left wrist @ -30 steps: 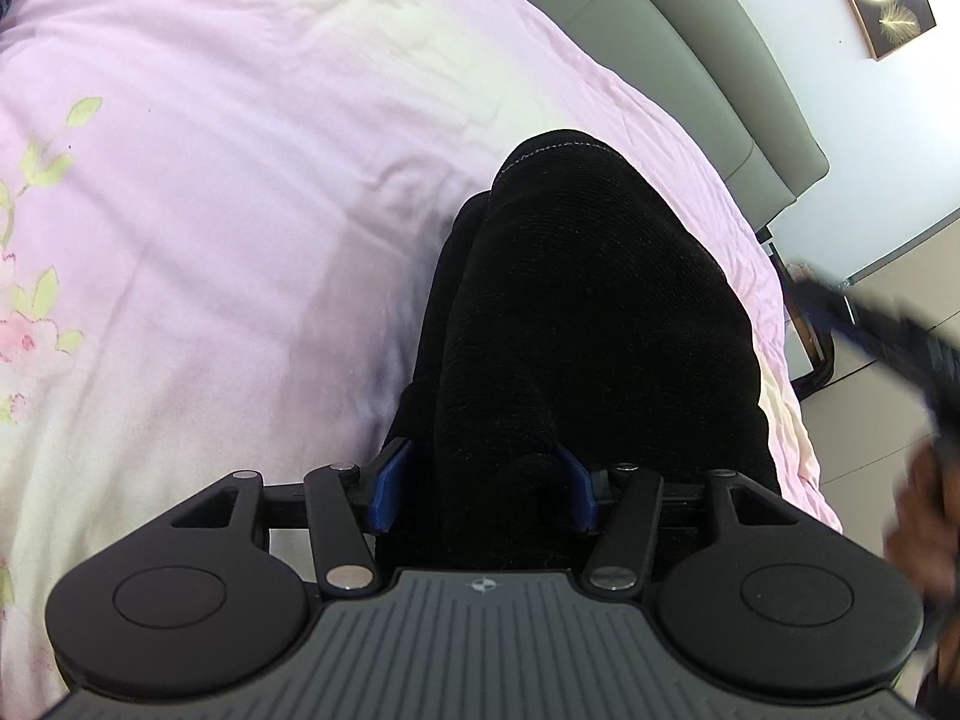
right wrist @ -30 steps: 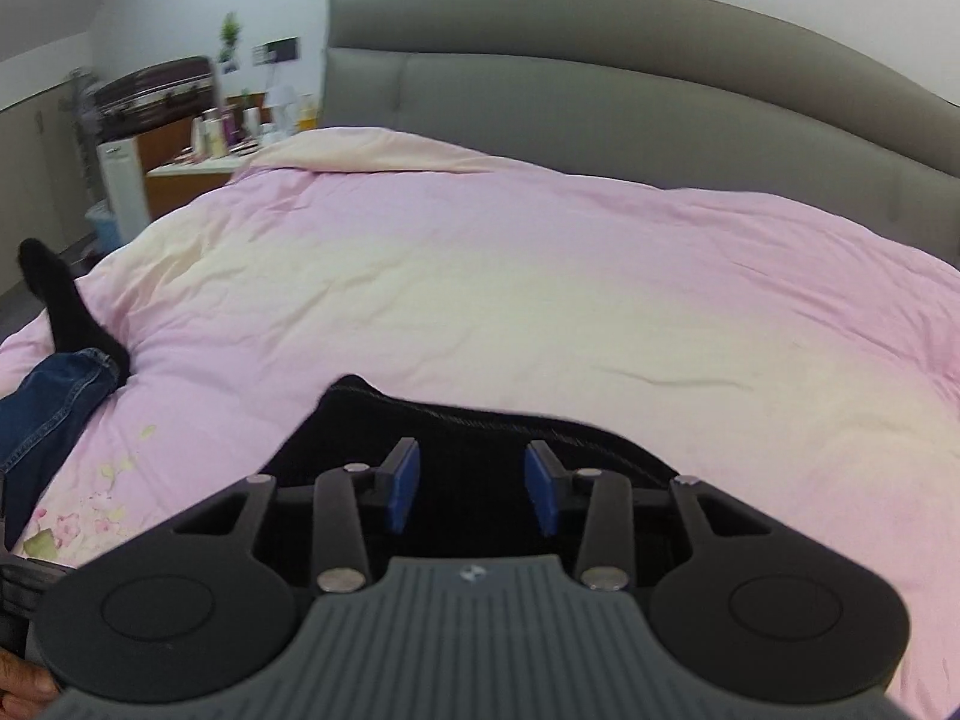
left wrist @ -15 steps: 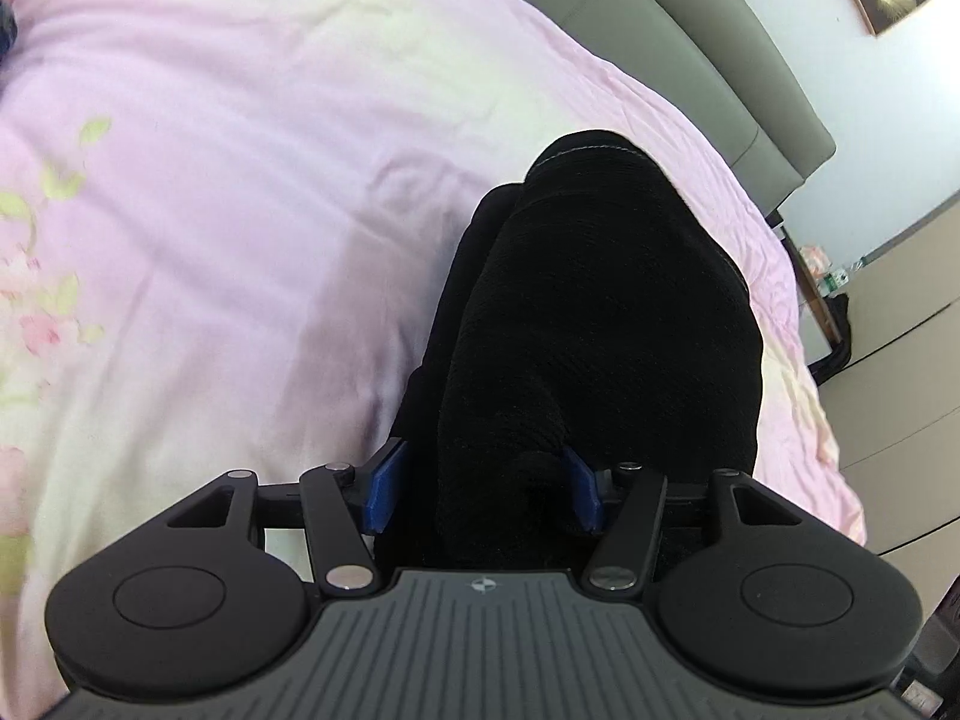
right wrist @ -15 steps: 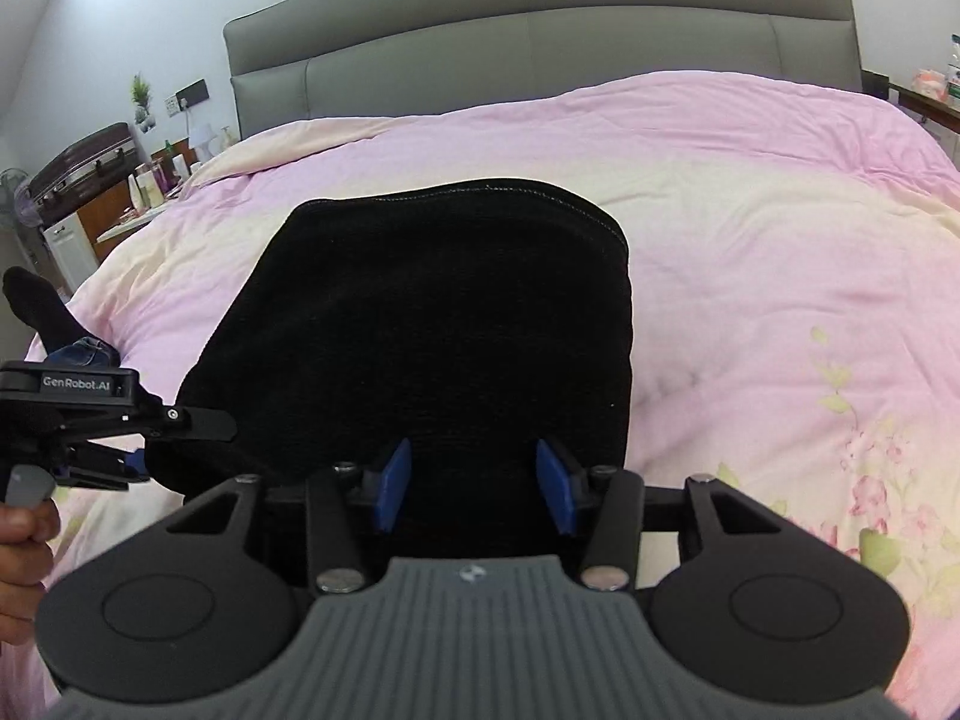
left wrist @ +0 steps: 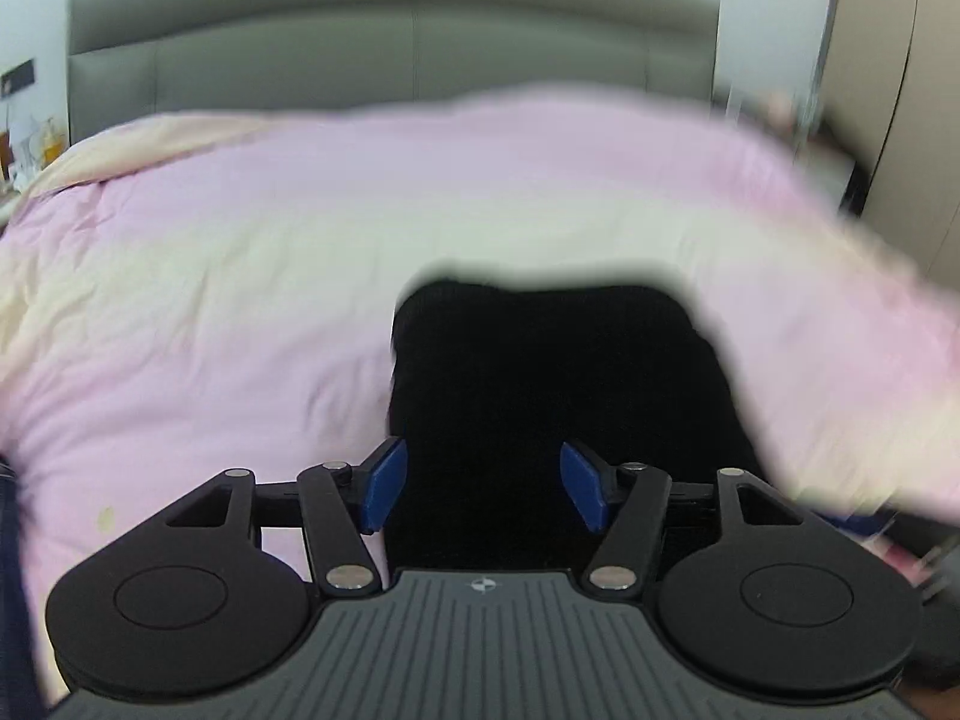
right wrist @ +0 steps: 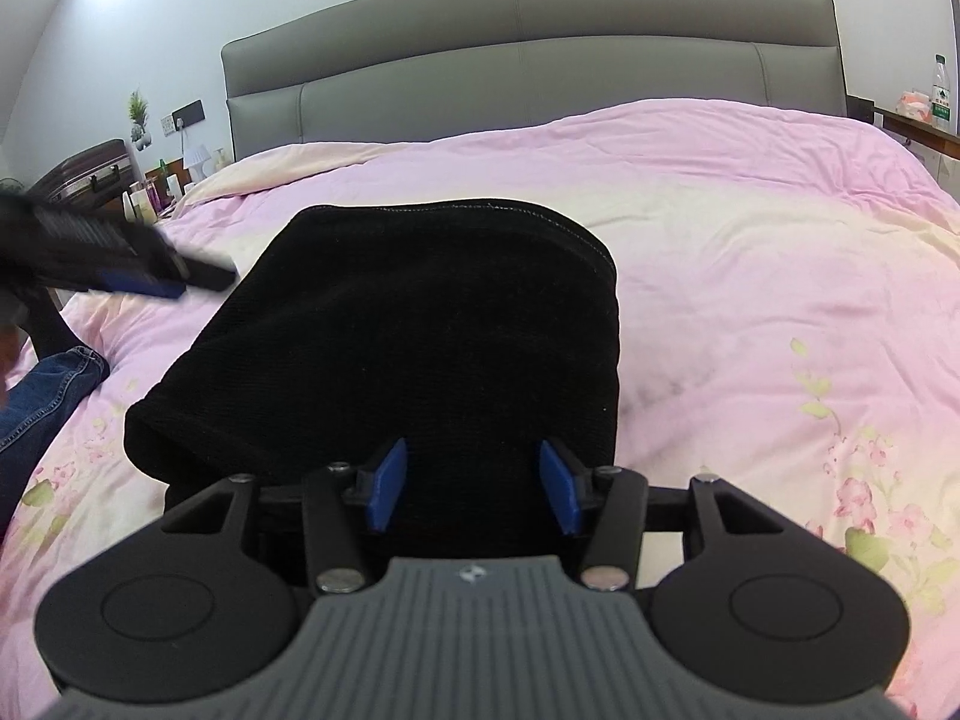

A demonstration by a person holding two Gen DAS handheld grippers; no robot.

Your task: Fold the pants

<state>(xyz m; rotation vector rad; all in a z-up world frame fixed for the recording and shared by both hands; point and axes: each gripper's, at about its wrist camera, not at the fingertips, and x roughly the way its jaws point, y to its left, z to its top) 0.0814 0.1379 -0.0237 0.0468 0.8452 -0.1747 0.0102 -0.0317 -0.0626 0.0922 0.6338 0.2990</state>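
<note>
While black folded knit pants (right wrist: pixel 420 330) lie on pink flowered bed cover (right wrist: pixel 780 300) below grey headboard, fold looks nearly done. Right claw (right wrist: pixel 474 486) opening, pants between pads, unpinched. Left claw (left wrist: pixel 483 489) closing, gripping nothing. Next: pat flat.

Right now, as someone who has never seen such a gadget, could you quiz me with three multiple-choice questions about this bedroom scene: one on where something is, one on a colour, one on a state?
1. Where do the black pants lie?
A. on the pink bedspread
B. on the floor
C. on a chair

2. What colour are the right gripper's finger pads?
A. red
B. blue
C. white

3. What state are the pants in?
A. hanging up
B. spread out full length
C. folded into a compact bundle

Answers: 1 A, bedspread shows on all sides of them. 2 B, both pads are blue. 3 C, one short, doubled-over bundle.
</note>
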